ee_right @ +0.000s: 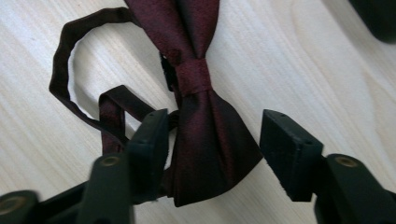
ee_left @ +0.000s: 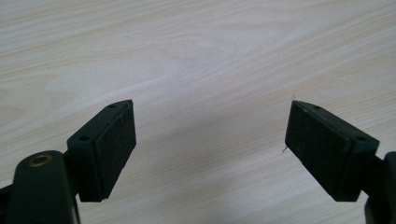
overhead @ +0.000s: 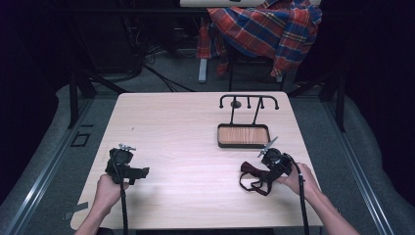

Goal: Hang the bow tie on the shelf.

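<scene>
**Open jaws bracketed a maroon bow tie on the table**

A dark maroon satin bow tie with a thin looped neck strap lay flat on the pale wood-grain table, near its front right corner. The right gripper sat low over it with its jaws spread, one black pad on either side of the nearer wing of the bow; the left pad was touching or just beside the fabric and the right pad stood clear of it, so the tie was bracketed, not pinched. In the high view the person's right hand held that gripper just right of the tie.

The left gripper was held over bare tabletop near the front left, well apart from the tie, its jaws wide open with nothing between them. The left hand gripped it from below.

Behind the tie stood a black metal hook rack with a shallow wooden tray base. Beyond the table, a red and blue plaid cloth hung over a chair.
</scene>
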Demonstrator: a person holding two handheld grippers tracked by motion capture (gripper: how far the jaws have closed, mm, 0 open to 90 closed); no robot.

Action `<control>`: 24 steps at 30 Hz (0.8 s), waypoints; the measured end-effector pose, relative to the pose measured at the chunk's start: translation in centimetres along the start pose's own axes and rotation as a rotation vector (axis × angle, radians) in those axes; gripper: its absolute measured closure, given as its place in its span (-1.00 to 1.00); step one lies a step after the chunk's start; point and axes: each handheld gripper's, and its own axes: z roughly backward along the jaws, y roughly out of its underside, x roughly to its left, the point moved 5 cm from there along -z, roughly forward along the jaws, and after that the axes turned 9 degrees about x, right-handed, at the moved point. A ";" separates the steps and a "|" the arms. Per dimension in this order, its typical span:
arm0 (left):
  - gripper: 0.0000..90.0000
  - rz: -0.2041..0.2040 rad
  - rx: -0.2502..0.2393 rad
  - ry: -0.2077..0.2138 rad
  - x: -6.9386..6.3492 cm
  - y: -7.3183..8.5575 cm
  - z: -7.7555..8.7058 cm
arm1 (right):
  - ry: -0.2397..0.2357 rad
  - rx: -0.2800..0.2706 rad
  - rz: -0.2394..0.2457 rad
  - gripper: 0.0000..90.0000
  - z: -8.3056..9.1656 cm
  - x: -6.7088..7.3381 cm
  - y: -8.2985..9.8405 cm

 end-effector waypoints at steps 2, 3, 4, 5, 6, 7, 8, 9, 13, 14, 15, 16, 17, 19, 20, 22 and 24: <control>-0.64 0.001 0.001 0.001 0.0 0.1 0.1 | -0.008 0.019 0.014 0.03 -0.2 0.2 0.0; -0.64 -0.001 0.002 0.000 0.0 0.1 0.1 | -0.004 0.009 0.006 0.07 -0.4 0.3 0.0; -0.64 0.000 0.003 -0.001 0.0 0.1 0.1 | 0.004 0.020 0.013 0.14 -0.3 0.3 -0.1; -0.64 0.000 0.003 -0.001 0.0 0.1 0.1 | 0.004 0.020 0.013 0.14 -0.3 0.3 -0.1; -0.64 0.003 0.005 0.000 0.1 0.2 0.0 | 0.002 0.018 0.015 0.18 -0.3 0.3 -0.2; -0.64 0.005 0.003 0.001 0.2 0.2 0.1 | 0.000 0.018 0.006 0.23 -0.3 0.4 -0.3; -0.64 0.005 0.003 0.001 0.2 0.2 0.1 | 0.000 0.018 0.006 0.23 -0.3 0.4 -0.3; -0.64 0.015 -0.001 0.003 0.3 0.2 0.1 | 0.000 0.016 0.004 0.25 -0.3 0.5 -0.3; -0.64 0.017 -0.002 0.003 0.3 0.1 0.0 | 0.001 0.033 0.010 0.28 -0.4 0.5 -0.1; -0.64 0.010 -0.001 0.003 0.2 0.0 0.0 | 0.003 0.046 0.020 0.31 -0.3 0.5 0.0; -0.64 0.007 -0.002 0.001 0.1 0.0 0.0 | -0.006 0.028 0.006 0.33 -0.5 0.6 0.0; -0.64 0.007 -0.002 0.001 0.1 0.0 0.0 | -0.006 0.028 0.006 0.33 -0.5 0.6 0.0; -0.64 0.005 0.005 0.004 0.0 -0.1 -0.2 | 0.019 0.050 0.024 0.45 -0.4 0.5 0.2; -0.64 0.000 0.010 0.003 0.0 0.0 -0.2 | 0.017 0.054 0.021 0.48 -0.5 0.6 0.2; -0.64 0.004 0.010 0.005 0.1 0.0 -0.2 | 0.041 0.074 0.034 0.59 -0.7 0.7 0.2; -0.64 0.009 0.006 0.004 0.2 0.1 -0.1 | 0.041 0.069 0.027 0.66 -0.7 0.7 0.1; -0.64 0.005 0.007 0.002 0.2 0.2 0.0 | 0.058 0.072 0.025 0.67 -0.6 0.6 0.1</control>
